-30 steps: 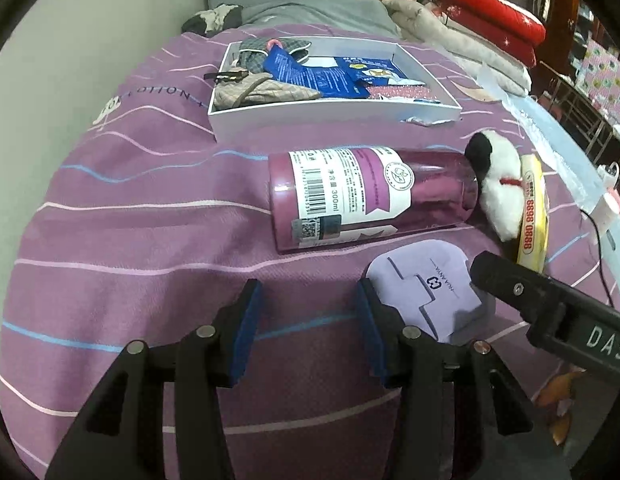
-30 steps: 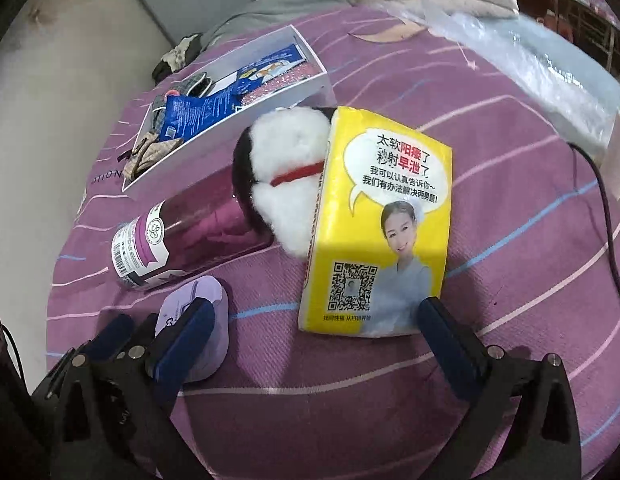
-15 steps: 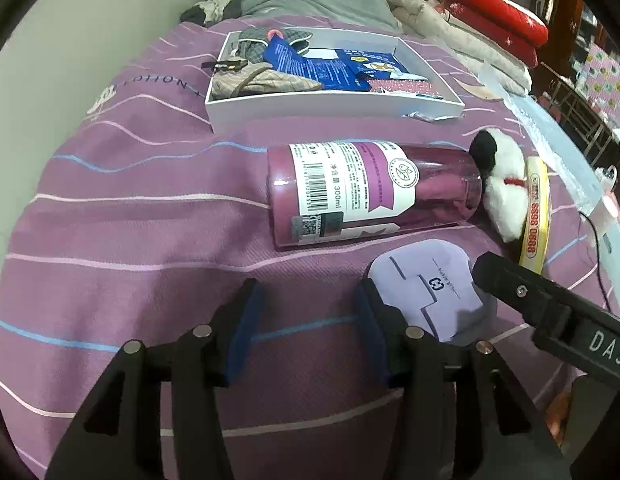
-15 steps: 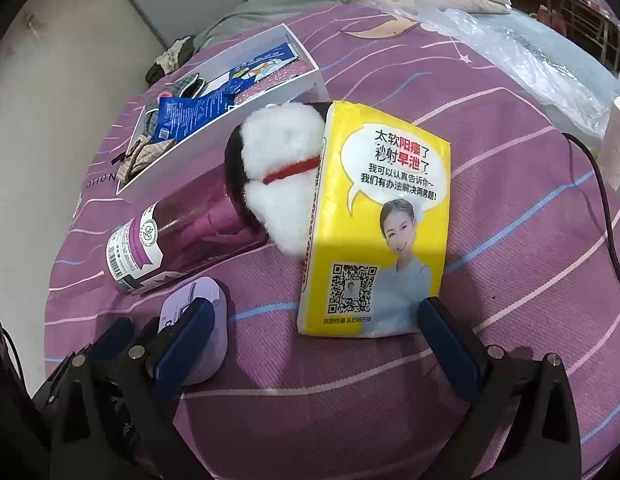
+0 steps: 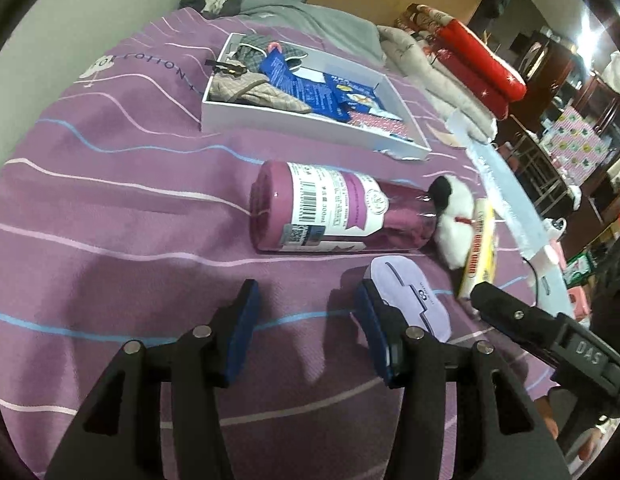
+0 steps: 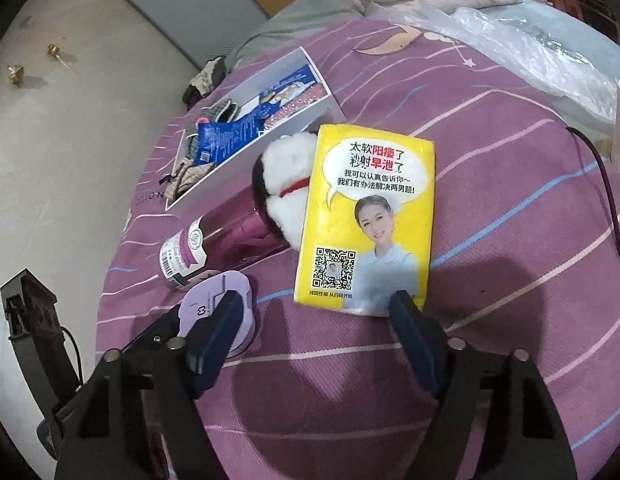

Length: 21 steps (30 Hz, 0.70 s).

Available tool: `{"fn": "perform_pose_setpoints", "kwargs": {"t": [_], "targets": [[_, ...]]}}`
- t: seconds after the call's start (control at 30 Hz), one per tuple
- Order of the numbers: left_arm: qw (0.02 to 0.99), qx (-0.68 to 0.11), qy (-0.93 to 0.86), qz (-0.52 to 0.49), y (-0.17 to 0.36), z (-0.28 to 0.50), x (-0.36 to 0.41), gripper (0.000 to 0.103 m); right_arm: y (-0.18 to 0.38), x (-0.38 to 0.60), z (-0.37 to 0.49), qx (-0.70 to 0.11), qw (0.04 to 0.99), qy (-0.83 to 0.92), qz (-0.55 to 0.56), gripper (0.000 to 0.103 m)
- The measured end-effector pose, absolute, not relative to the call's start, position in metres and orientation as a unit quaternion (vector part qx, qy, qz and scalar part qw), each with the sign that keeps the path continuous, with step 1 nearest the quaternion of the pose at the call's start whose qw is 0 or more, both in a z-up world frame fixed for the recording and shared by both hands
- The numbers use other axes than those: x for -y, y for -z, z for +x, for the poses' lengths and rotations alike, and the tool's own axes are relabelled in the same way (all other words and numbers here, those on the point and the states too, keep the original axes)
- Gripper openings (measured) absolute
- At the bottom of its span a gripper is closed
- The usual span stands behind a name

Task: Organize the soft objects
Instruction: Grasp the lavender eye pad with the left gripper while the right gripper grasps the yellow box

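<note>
Yellow tissue pack (image 6: 370, 224) with QR code, bottle (image 5: 330, 212) "300ml", both grippers gaping, empty.

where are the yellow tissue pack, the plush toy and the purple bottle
yellow tissue pack (image 6: 370, 216), right wrist view, middle of its printed top face
plush toy (image 6: 286, 188), right wrist view, white fur beside the red collar
purple bottle (image 5: 330, 210), left wrist view, white label on its side
</note>
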State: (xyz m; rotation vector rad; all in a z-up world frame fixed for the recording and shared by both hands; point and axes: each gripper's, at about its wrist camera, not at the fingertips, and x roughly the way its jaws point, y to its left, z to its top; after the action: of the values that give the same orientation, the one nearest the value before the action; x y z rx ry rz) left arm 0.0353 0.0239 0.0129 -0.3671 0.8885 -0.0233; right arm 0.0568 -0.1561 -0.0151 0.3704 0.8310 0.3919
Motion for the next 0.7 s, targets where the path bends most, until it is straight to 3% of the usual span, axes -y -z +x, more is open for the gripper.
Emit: {"fn": "perform_pose_setpoints", "kwargs": {"t": [0.4, 0.7], "targets": [[0.897, -0.404, 0.016, -0.181, -0.029, 0.032, -0.025, 0.052, 0.014, 0.198, 0.069, -0.405, 0.870, -0.164, 0.228, 0.071], [0.879, -0.452, 0.065, -0.138, -0.023, 0.047, 0.009, 0.053, 0.021, 0.206, 0.078, -0.405, 0.859, -0.173, 0.261, 0.071]]}}
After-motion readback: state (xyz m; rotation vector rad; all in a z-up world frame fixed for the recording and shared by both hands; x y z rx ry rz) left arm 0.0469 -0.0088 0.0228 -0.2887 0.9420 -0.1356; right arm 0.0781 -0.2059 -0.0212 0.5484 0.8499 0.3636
